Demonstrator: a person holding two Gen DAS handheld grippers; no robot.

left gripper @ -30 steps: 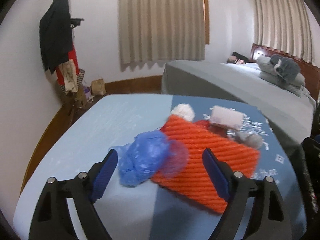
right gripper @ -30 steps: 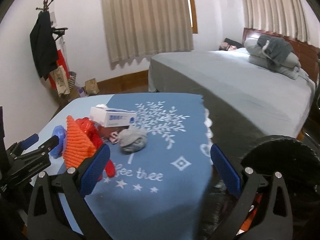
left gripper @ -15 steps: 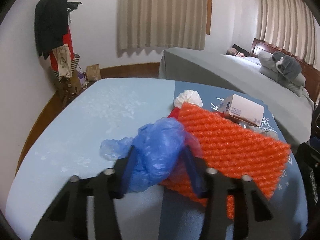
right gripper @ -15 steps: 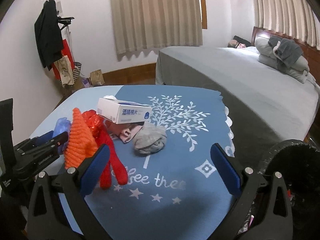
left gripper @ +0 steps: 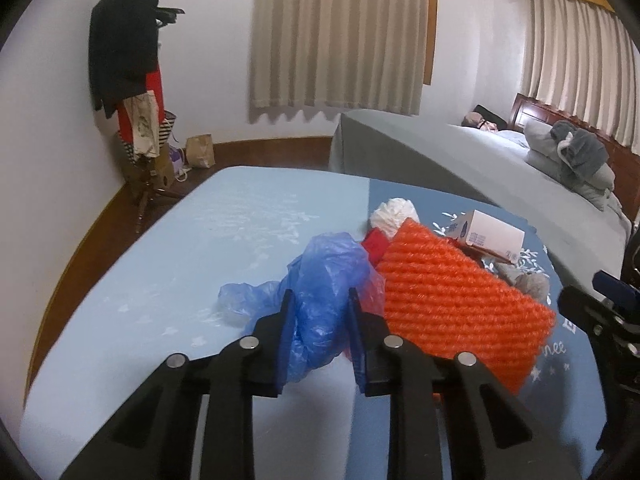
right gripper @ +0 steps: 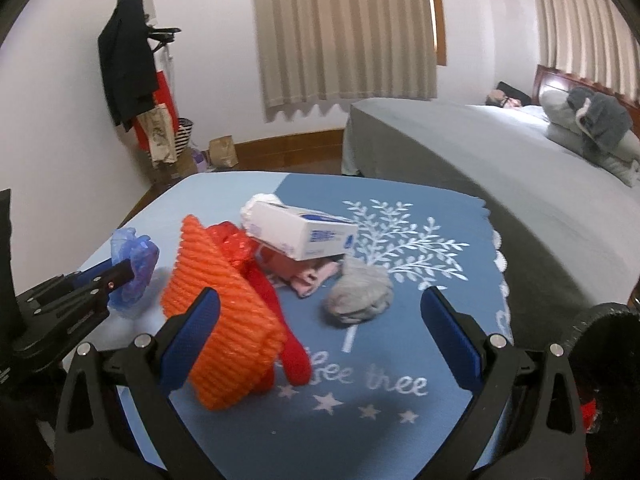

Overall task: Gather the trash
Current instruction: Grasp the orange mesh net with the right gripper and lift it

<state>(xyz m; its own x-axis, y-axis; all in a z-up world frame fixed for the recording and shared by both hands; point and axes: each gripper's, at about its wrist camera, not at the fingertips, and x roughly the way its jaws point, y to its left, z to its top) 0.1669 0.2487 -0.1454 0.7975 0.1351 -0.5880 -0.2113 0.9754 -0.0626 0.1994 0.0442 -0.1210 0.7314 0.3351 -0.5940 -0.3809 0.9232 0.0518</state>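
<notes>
1. Left gripper point(left gripper: 318, 320) has its two blue-padded fingers point(left gripper: 285, 330) pinched on the crumpled blue plastic bag point(left gripper: 324, 280); the film bulges out ahead of and below the pads, with a pale loose tail trailing to the gripper's left.
2. That bag sits on the light blue tablecloth point(left gripper: 240, 216), touching the orange knitted-look mesh sheet point(left gripper: 448, 300) just to the gripper's right.
3. I judge the bag to be very light, soft and slick. It will crush flat and could slide out of a shallow pinch, so the bunched middle is the best place to hold, not the thin tail.
4. The orange sheet may drag along if film is caught under it; whether it is caught cannot be told.
5. Left gripper lies low and nearly level with the cloth, pointing across the table toward the bed.
6. Right gripper point(right gripper: 320, 332) hangs spread wide with nothing between its pads, above the darker blue tree-print cloth point(right gripper: 400, 240). Ahead of it lie a grey wadded cloth point(right gripper: 358, 296), a white and blue cardboard box point(right gripper: 300, 230) and a red mesh strip point(right gripper: 280, 320).
</notes>
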